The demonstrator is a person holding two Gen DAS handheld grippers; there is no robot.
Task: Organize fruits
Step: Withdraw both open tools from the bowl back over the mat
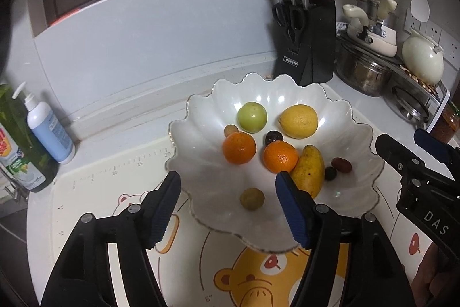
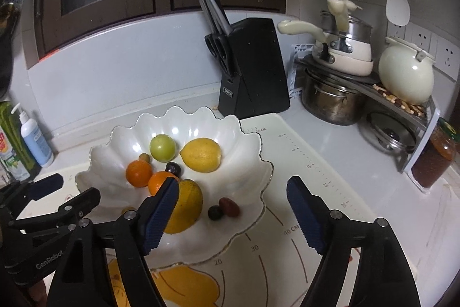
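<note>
The left hand-held gripper (image 1: 227,180), black with blue ribbed pads, is held with jaws apart and nothing clamped, over the near rim of the white scalloped plastic bowl (image 1: 356,134). A small brownish round fruit (image 1: 252,198) is framed between its fingers, untouched. The right hand-held gripper (image 2: 233,187) is likewise spread and empty, angled down at the bowl's right side.

All fruit is gathered in the bowl, judged as sorted there already: green round fruit (image 1: 252,117), yellow lemon (image 1: 299,121), two oranges (image 1: 239,148) (image 1: 280,156), yellow mango (image 1: 309,171), dark plum-like fruit (image 1: 274,137), a red oblong fruit (image 1: 341,165) touching a dark round fruit (image 1: 330,173). The bowl is set on a bear-print measuring mat (image 1: 115,171) on the white desk (image 1: 339,88), probably to mark the work area.

In the right view the mango is partly covered by the gripper's left finger, as is the nearer orange. The small fruits' kinds cannot be told. Bottle labels at the left edge are cut off. A hand is barely seen at the left view's lower right corner.
</note>
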